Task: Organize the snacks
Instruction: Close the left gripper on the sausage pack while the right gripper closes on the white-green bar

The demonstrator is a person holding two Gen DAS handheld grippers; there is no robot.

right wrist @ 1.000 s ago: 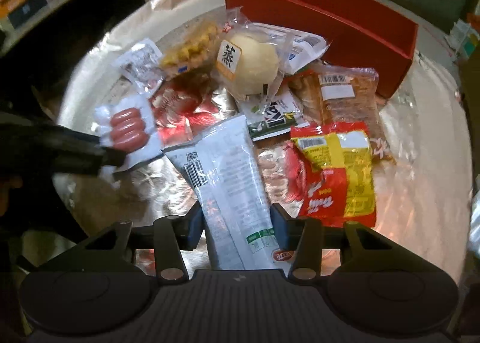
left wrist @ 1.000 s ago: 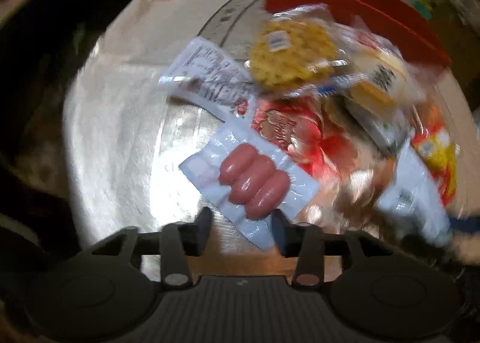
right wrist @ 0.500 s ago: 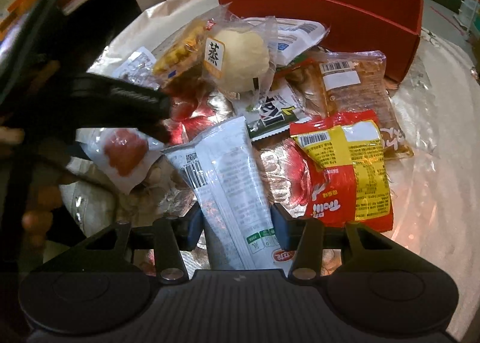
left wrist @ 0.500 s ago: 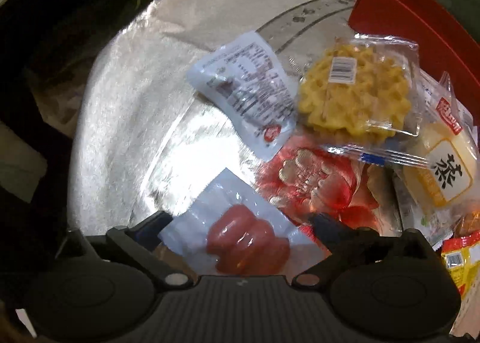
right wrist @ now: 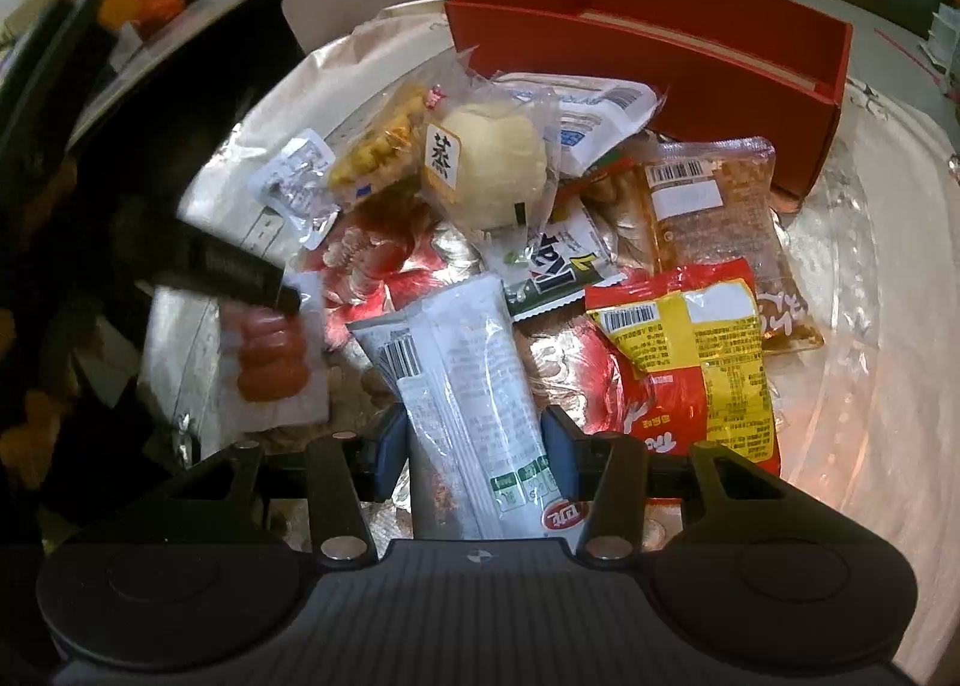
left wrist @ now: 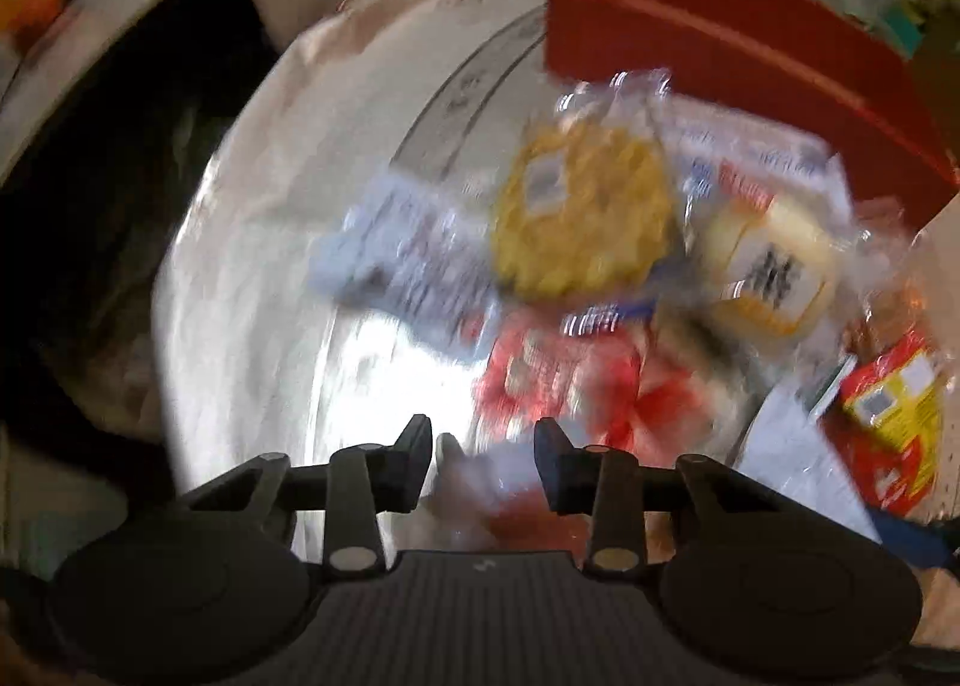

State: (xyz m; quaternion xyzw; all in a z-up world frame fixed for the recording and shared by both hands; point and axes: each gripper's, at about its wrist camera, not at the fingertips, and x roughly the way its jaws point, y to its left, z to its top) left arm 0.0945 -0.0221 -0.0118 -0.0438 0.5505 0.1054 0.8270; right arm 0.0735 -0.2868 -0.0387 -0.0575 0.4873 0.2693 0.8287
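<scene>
While snacks crowd the foil, red box (right wrist: 690, 80) seemingly empty.

Left tongs (left wrist: 483, 461) angle steeply down, and their jaws have just snapped closed onto the clear plastic sausage packet (right wrist: 273, 362), which hangs pinched between them. Right tongs (right wrist: 474, 446) point down too, jaws partway apart and clamped on the long white plastic snack wrapper (right wrist: 474, 386).
</scene>
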